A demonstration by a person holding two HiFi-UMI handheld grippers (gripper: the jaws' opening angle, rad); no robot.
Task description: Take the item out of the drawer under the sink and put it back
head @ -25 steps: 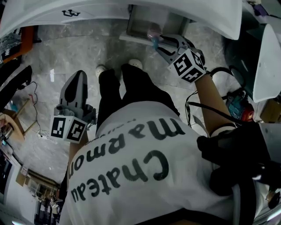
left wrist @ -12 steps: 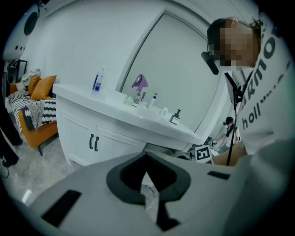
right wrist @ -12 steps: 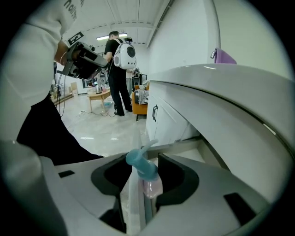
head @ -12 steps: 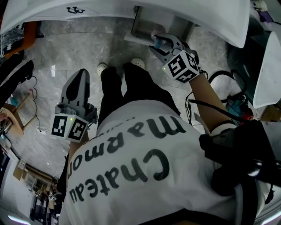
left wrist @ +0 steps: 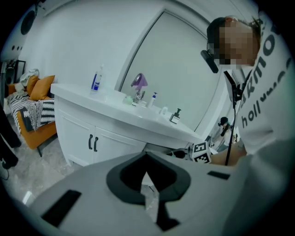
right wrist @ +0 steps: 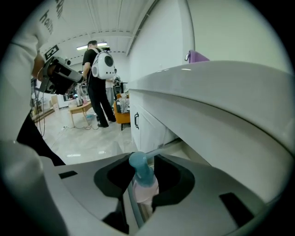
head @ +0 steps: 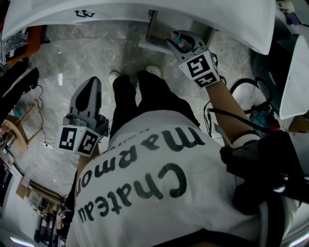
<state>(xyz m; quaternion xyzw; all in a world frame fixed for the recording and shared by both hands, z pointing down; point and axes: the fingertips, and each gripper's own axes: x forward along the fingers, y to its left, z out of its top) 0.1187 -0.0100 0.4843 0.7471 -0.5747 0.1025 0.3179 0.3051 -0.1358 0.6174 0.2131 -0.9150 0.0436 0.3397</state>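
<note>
Under the sink counter, head view: right gripper (head: 179,42) over the open drawer (head: 153,37), left gripper (head: 91,84) well apart, over floor. Left gripper view: jaws together, empty. Right gripper view adds the grip: jaws, just closing, clamp pink blue-capped pump bottle (right wrist: 141,171).

Pump bottle (right wrist: 143,177) at open drawer (head: 155,30), beneath sink counter (head: 145,12) overhang. Person's shoes (head: 153,71) on floor (head: 72,58), just before the drawer.
</note>
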